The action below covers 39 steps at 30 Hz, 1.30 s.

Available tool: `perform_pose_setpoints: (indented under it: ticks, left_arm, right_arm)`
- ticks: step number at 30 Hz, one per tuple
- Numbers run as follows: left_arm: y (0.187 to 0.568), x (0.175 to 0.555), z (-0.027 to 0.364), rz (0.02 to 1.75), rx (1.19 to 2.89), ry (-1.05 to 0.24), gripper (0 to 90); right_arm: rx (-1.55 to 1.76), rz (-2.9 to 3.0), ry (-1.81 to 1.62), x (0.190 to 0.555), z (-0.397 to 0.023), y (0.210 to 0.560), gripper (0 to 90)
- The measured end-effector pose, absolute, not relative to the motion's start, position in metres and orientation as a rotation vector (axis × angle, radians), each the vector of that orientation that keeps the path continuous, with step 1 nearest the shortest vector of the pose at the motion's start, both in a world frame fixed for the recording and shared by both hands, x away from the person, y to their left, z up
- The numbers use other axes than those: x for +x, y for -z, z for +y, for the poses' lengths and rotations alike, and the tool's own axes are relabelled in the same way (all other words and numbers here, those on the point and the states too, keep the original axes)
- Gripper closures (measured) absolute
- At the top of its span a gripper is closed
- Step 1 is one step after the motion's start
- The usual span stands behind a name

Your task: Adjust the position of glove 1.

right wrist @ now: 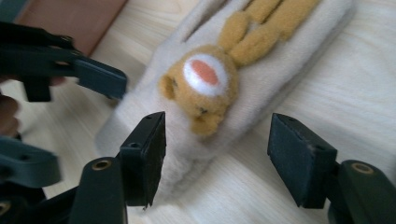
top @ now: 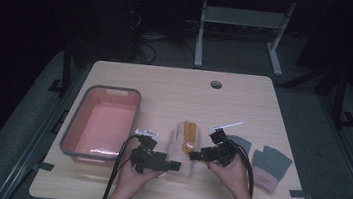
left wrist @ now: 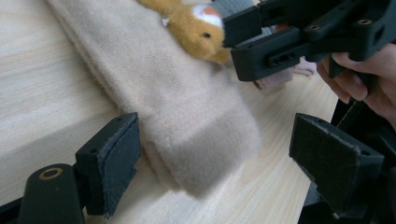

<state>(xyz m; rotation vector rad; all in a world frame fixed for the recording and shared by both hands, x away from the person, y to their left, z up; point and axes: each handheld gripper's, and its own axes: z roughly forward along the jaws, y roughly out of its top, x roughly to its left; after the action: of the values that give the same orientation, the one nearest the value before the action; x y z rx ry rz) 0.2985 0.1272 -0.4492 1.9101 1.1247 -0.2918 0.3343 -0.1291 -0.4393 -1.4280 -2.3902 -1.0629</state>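
Your two grippers close in on the cream glove [top: 183, 145], which lies flat near the middle of the table [top: 176, 87], its orange rabbit patch [right wrist: 205, 84] facing up. The left gripper [top: 173, 165] comes at the glove's cuff end with its jaws spread wide and nothing between the pads; the right gripper [top: 196, 155] arrives from the glove's right, its jaws likewise apart and straddling the rabbit patch without pressing on it. The pink bin [top: 103, 121] waits left of the glove, and two grey gloves [top: 263, 162] lie to its right. To take the glove cleanly, you should probably bring one pad low along the wood under the cuff edge and close on the full thickness, not on the raised patch, which may slip.
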Motion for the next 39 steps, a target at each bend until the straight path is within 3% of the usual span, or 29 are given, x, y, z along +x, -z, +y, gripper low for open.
perform_pose_setpoints:
  ticks: [14, 20, 26, 39]
  left_arm:
    - [0.461, 0.305, 0.125, 1.176, 1.902, 0.382, 16.5]
    - [0.464, 0.305, 0.124, 1.223, 1.895, 0.41, 24.1]
    - [0.467, 0.31, 0.127, 1.269, 1.877, 0.41, 39.2]
    - [0.469, 0.314, 0.127, 1.276, 1.901, 0.437, 56.7]
  right_arm:
    - [-1.527, -2.276, 1.083, 0.331, -0.126, 0.459, 42.9]
    - [-1.561, -2.214, 1.133, 0.329, -0.13, 0.465, 45.2]
    - [-1.571, -2.189, 1.155, 0.328, -0.127, 0.467, 46.7]
    - [-1.597, -2.114, 1.213, 0.324, -0.122, 0.474, 60.7]
